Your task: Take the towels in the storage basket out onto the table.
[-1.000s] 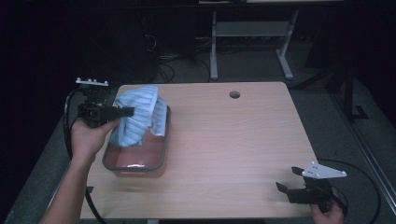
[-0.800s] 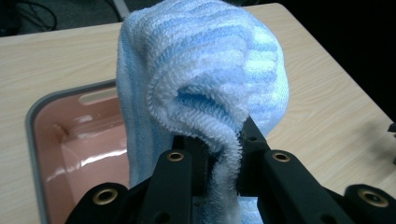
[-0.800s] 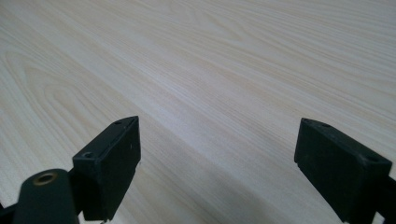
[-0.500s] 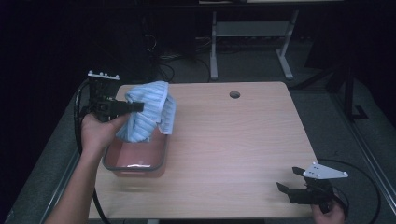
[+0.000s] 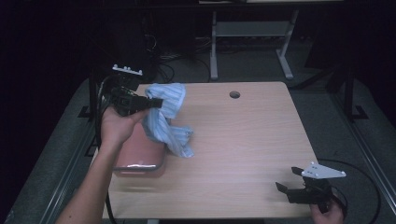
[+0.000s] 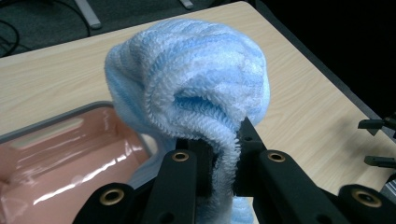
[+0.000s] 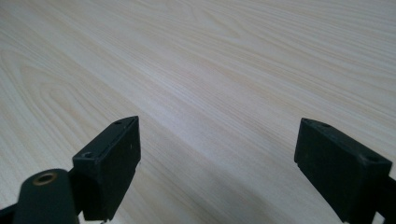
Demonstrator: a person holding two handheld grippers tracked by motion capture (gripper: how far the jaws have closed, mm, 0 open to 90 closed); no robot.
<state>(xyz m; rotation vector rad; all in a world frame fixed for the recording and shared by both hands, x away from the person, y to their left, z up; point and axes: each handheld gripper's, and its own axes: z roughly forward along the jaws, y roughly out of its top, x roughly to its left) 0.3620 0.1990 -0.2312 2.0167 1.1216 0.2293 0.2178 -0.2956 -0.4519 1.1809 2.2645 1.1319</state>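
Observation:
A light blue striped towel (image 5: pixel 168 121) hangs bunched from my left gripper (image 5: pixel 156 101) above the table's left side. The jaws have just been closing tighter and stand shut on a fold of the towel (image 6: pixel 196 79); in the left gripper view the left gripper (image 6: pixel 226 154) pinches the cloth between its pads. The towel's lower end drapes past the right rim of a pink tray (image 5: pixel 135 161) with a grey edge. At the table's near right corner my right gripper (image 5: pixel 286 178) rests low and open; nothing lies between the jaws of the right gripper (image 7: pixel 219 158), only bare wood.
The wooden table (image 5: pixel 243 140) has a round cable hole (image 5: pixel 234 94) near its far edge. The pink tray (image 6: pixel 70 154) looks glossy inside. Table legs and cables sit on the dark floor behind.
My left hand has moved up and away with the towel, drawing it out of the tray so its tail now hangs over the tray's right rim. The right gripper has stayed still.

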